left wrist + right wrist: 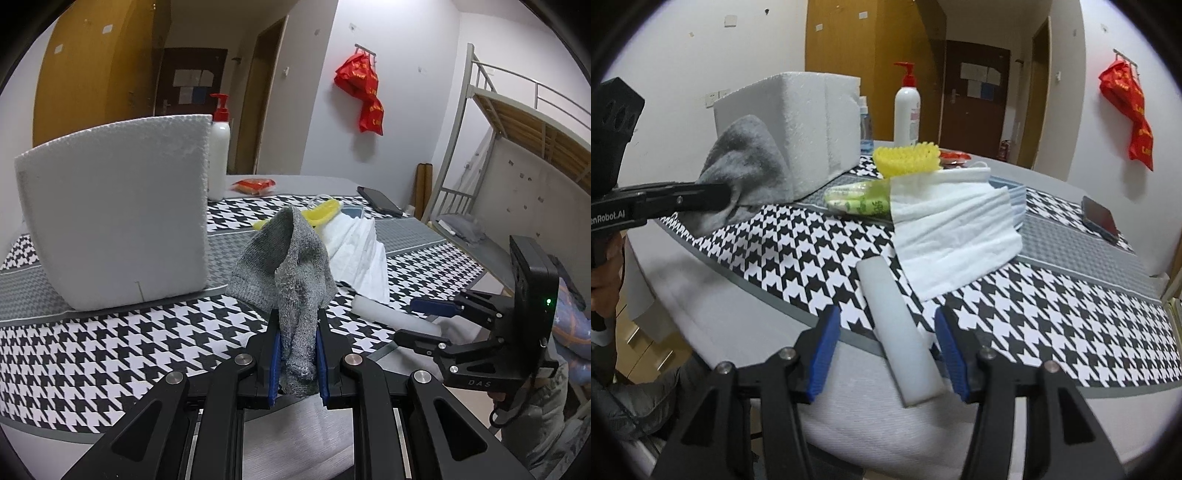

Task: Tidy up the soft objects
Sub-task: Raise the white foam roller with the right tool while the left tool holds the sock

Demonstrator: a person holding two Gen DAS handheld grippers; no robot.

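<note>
Left tongs (298,354) pinching grey sock (291,280), blue pads pressed on its lower folds; sock bunched upright and lifted off the counter (110,350), presumably so it can be carried clear of the pattern cloth. Foam box (114,214) at 10 o'clock from the sock, open top hidden from here, likely the drop spot.

Right tongs (886,354) spread, nothing gripped. White foam bar (901,332) lying between the pads at the counter's near edge, long axis running 11 to 5 o'clock, not touched on the left side; right pad close, contact unclear. Straddle looks like setup for a pinch across the bar's narrow width.

White towel (953,229) at 1 o'clock from the bar, draped over a tray; yellow brush (905,158) and green glove (857,197) behind at 12. Untouched, probably queued.
</note>
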